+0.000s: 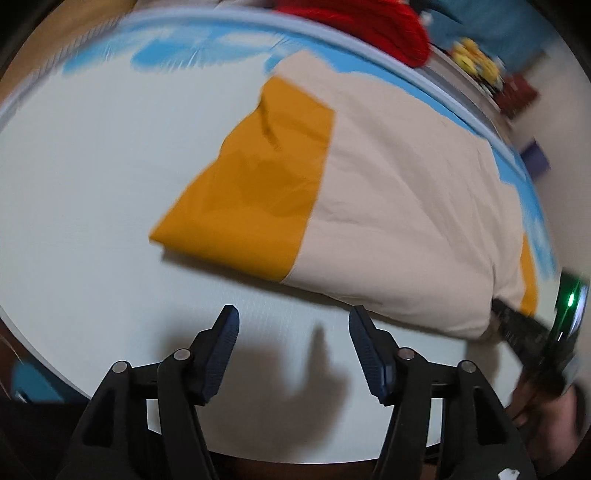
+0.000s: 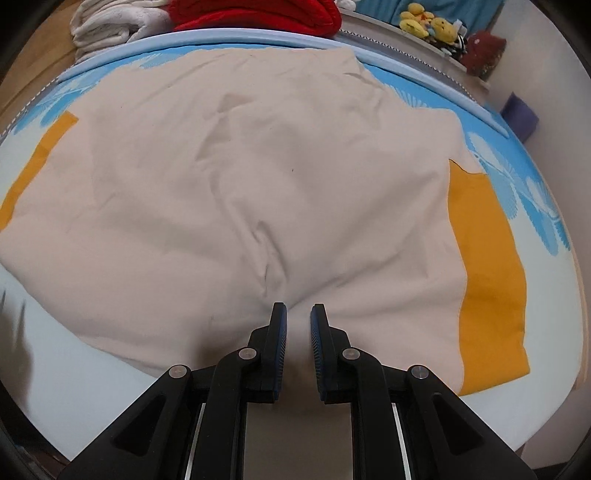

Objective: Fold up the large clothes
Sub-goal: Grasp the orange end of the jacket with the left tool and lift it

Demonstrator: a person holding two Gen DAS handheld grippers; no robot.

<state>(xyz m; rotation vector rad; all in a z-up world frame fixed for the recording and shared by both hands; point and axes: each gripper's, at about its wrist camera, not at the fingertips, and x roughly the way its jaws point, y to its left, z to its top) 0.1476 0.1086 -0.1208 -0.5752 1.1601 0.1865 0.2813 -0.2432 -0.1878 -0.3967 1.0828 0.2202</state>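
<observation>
The cream cotton garment with mustard-yellow sleeves lies spread on the white-and-blue patterned bed; a red knitted garment lies behind it.

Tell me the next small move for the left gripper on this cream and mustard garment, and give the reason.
Probably bring the left gripper forward to the near edge of the cream and mustard garment and close on it. Its jaws stand open over bare sheet with nothing between them, while the right gripper already pinches the near hem, fabric bunched between its pads. A large fold likely needs both edges held.
</observation>
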